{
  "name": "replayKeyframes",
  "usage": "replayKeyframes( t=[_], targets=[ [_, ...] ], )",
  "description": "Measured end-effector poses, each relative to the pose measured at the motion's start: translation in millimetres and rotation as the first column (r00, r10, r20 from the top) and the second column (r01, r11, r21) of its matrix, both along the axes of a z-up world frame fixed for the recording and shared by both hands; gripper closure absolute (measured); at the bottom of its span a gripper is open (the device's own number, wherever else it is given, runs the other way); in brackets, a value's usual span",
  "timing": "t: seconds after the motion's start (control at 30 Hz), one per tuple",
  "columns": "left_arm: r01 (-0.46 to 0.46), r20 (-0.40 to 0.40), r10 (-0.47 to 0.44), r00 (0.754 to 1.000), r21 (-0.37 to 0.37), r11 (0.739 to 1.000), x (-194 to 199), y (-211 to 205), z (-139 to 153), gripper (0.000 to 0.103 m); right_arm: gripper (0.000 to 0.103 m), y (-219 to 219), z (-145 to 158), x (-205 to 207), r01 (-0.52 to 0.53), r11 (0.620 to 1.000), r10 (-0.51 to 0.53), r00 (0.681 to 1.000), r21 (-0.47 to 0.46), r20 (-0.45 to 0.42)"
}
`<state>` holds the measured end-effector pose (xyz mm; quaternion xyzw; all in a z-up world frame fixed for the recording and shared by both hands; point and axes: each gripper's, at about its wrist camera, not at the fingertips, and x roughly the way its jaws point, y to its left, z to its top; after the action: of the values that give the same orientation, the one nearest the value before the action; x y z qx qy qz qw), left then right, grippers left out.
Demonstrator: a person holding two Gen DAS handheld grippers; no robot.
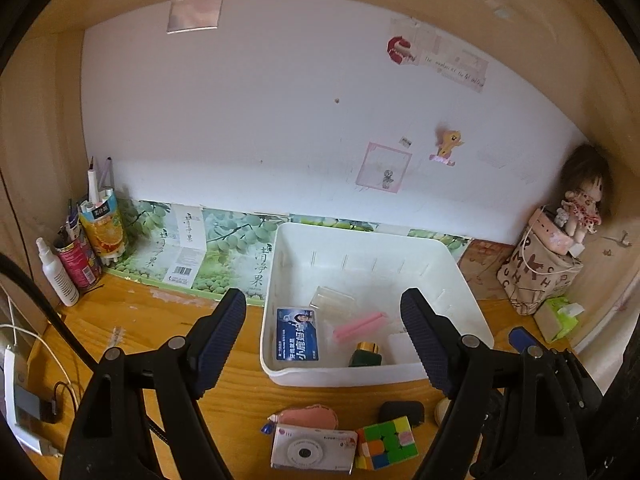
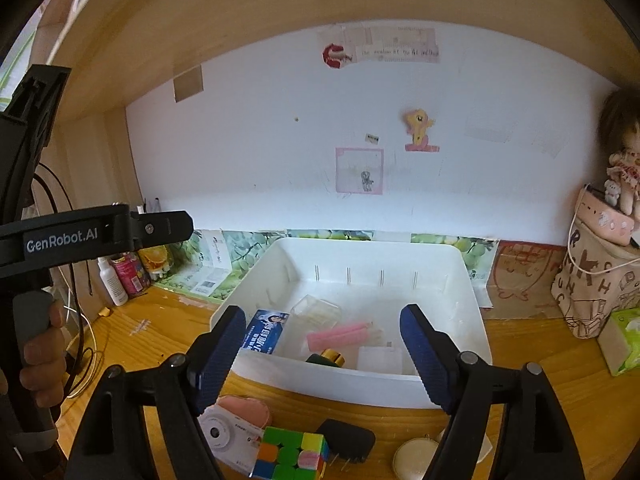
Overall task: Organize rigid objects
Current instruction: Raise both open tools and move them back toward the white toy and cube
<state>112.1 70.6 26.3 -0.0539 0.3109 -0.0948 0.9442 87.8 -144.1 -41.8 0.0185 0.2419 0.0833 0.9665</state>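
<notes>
While both grippers, left gripper (image 1: 323,334) and right gripper (image 2: 322,344), gape empty, one bin (image 2: 460,272) at 12 o'clock holds five items; one camera (image 1: 312,450), one cube (image 1: 386,442) at 6.

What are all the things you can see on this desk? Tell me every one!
bin: 1, white, middle of the desk
card: 1, blue, in the bin, left side
pink sticks: 2, pink, in the bin, side by side
clear box: 1, see-through, in the bin, at the back
small bottle: 1, dark green with gold top, in the bin, front
camera: 1, white, on the desk in front of the bin
puzzle cube: 1, many colours, right of the camera
plug adapter: 1, black, right of the cube
spray bottle: 1, white, far left
doll: 1, brown hair, on a bag, far right
tissue pack: 1, green, right edge
left gripper: 1, black, jaws open, empty
right gripper: 1, black, jaws open, empty
hand: 1, holding the left gripper's handle
</notes>
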Motion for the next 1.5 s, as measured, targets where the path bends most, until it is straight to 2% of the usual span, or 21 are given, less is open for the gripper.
replayKeyframes(
  t=[0.17,0.37,0.6,0.97,1.27,1.5],
  targets=[
    [-0.006,0.005,0.006,1.0,-0.011,1.0,-19,7,0,0.021,0.023,4,1,-15,-0.007,1.0,0.007,1.0,-0.006,0.0],
    [-0.027,-0.015,0.027,1.0,-0.024,0.999,-40,16,-6,0.021,0.023,8,-11,-34,-0.024,1.0,0.024,0.999,0.003,-0.043],
    [-0.051,-0.063,0.05,0.997,-0.015,0.999,-61,23,-19,0.021,0.023,9,-29,-54,-0.021,0.999,0.024,0.995,0.035,-0.1],
    [-0.053,-0.153,0.052,0.987,-0.008,0.999,-69,26,-38,0.021,0.023,7,-53,-69,0.0,0.997,0.015,0.98,0.076,-0.196],
    [-0.053,-0.254,0.055,0.966,0.017,0.998,-59,29,-61,0.021,0.023,4,-70,-65,0.025,0.992,0.01,0.961,0.124,-0.278],
    [0.011,-0.384,0.005,0.923,0.038,0.999,-44,22,-86,0.021,0.023,4,-87,-50,0.041,0.989,0.014,0.932,0.142,-0.363]
  ],
)
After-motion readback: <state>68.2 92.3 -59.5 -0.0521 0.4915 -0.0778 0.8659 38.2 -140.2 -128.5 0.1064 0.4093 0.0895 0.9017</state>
